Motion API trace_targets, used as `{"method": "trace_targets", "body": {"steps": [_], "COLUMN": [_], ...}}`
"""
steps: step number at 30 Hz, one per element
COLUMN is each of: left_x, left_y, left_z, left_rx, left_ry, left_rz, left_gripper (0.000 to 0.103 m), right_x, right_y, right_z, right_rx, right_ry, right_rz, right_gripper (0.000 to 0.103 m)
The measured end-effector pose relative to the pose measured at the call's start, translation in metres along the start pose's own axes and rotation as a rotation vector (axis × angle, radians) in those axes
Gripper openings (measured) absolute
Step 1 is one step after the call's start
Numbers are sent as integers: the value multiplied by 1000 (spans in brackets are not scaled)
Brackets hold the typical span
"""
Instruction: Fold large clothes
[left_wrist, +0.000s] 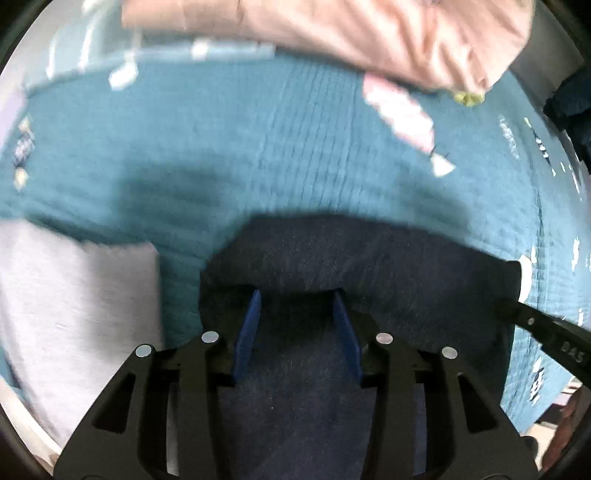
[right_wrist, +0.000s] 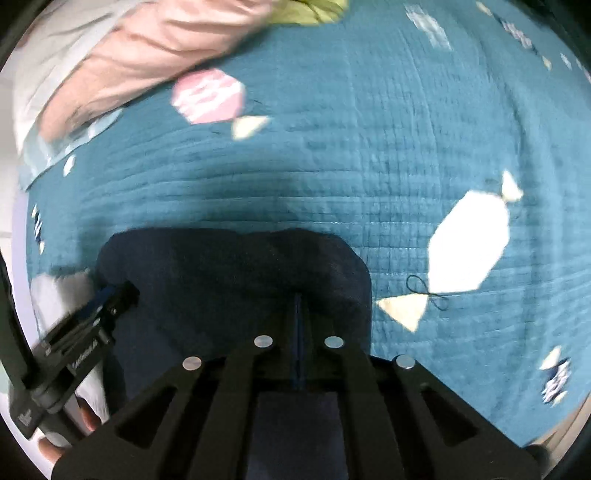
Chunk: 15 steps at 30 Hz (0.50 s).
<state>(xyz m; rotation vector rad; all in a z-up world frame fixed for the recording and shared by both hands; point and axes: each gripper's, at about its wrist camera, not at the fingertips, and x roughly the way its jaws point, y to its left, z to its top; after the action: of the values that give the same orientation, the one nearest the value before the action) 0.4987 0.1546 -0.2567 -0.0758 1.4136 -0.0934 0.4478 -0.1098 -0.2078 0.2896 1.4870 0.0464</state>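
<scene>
A dark navy garment (left_wrist: 332, 251) lies folded on a teal quilted blanket (left_wrist: 221, 147). My left gripper (left_wrist: 297, 299) is open, its blue pads (left_wrist: 248, 332) standing apart over the garment's near edge. In the right wrist view the same navy garment (right_wrist: 229, 273) sits just ahead. My right gripper (right_wrist: 298, 302) is shut, its pads pressed together on the garment's edge. The left gripper (right_wrist: 107, 299) shows at the garment's left side there. The right gripper's finger (left_wrist: 546, 328) shows at the garment's right edge in the left wrist view.
A pink garment (left_wrist: 351, 33) lies at the blanket's far edge, also seen in the right wrist view (right_wrist: 147, 59), with a yellow-green cloth (right_wrist: 317, 11) next to it. A pale lilac folded cloth (left_wrist: 74, 314) lies left of the navy garment. The blanket (right_wrist: 369, 147) carries candy-shaped patches.
</scene>
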Motion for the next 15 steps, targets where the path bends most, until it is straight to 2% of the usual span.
{"method": "trace_targets", "body": {"steps": [1,2,3,4,5,6,10,13,15], "left_x": [-9,-12,-4,12,33,44,53,40,16], "left_y": [-4,-5,-4,-3,-3,-4,-10,-10,-13], "left_z": [5,13,23,30,35,34,28,25,13], "left_rx": [14,12,4,-9,-6,2,18,31,66], "left_ry": [-36,-54,-43,1,56,65,-3,-16,-70], "left_rz": [3,4,31,84,92,96,141,140,176], "left_gripper": [43,42,42,42,42,42,42,42,42], "right_x": [-7,-5,10,23,34,43,53,28,3], "right_y": [4,7,9,7,8,7,-10,-22,-25], "right_z": [5,8,11,12,9,9,8,-4,-21], "right_rx": [-10,-17,-25,-31,-39,-34,20,-3,-29], "right_ry": [-40,-42,7,32,29,22,9,-39,-138], "right_rz": [-2,-19,-37,-53,-70,-70,2,37,76], "right_gripper": [2,2,2,2,1,0,0,0,4]}}
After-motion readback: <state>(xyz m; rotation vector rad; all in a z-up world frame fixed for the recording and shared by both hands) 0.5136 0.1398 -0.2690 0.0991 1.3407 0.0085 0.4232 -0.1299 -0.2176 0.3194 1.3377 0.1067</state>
